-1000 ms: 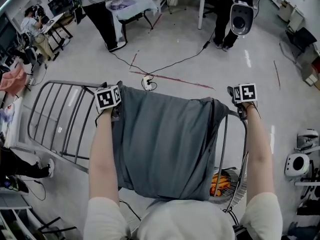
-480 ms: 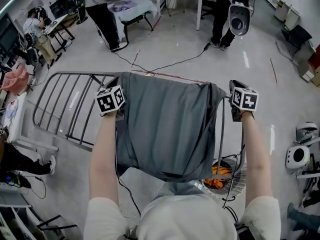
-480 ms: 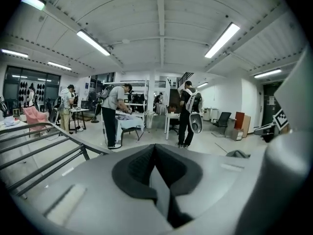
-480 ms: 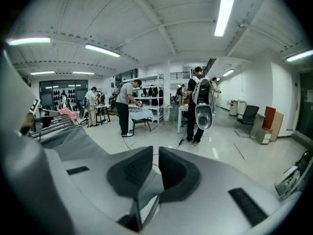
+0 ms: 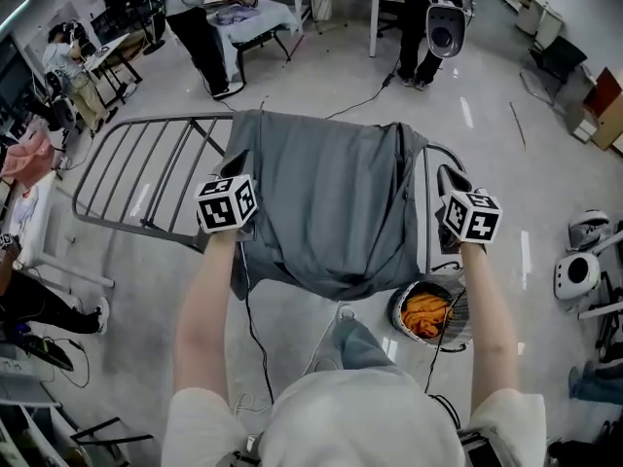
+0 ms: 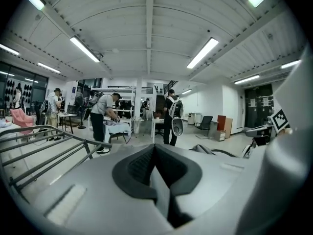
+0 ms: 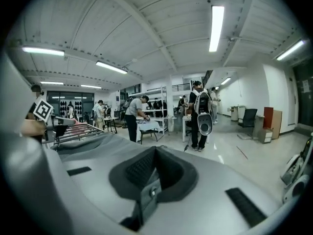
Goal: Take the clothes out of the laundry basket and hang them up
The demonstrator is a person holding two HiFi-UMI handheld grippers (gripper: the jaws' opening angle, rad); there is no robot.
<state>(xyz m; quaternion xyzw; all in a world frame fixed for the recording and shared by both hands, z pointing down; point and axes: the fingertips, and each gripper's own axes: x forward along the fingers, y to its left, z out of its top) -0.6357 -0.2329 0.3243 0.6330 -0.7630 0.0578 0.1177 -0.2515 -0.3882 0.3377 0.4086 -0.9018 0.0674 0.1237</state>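
A grey garment [image 5: 331, 202] hangs draped over the right end of a grey metal drying rack [image 5: 136, 178]. Neither gripper touches it. My left gripper [image 5: 238, 161] hovers at the garment's left edge, and its jaws have just closed with nothing between them [image 6: 154, 150]. On the garment's right side my right gripper [image 5: 446, 176] has also just closed on nothing [image 7: 155, 152]. Below the rack at the right, the wire laundry basket [image 5: 398, 309] holds an orange garment [image 5: 426, 312].
A cable [image 5: 248, 319] trails across the floor under the rack. Two people [image 5: 195, 17] work at tables at the back, and one [image 5: 428, 13] carries a white device. White machines [image 5: 576, 295] stand at the right edge. A pink cloth [image 5: 24, 154] lies far left.
Both grippers have drawn back from the garment's far edge toward me and shut. The grey garment stays draped on the rack. The view has shifted back, and the basket shows more fully.
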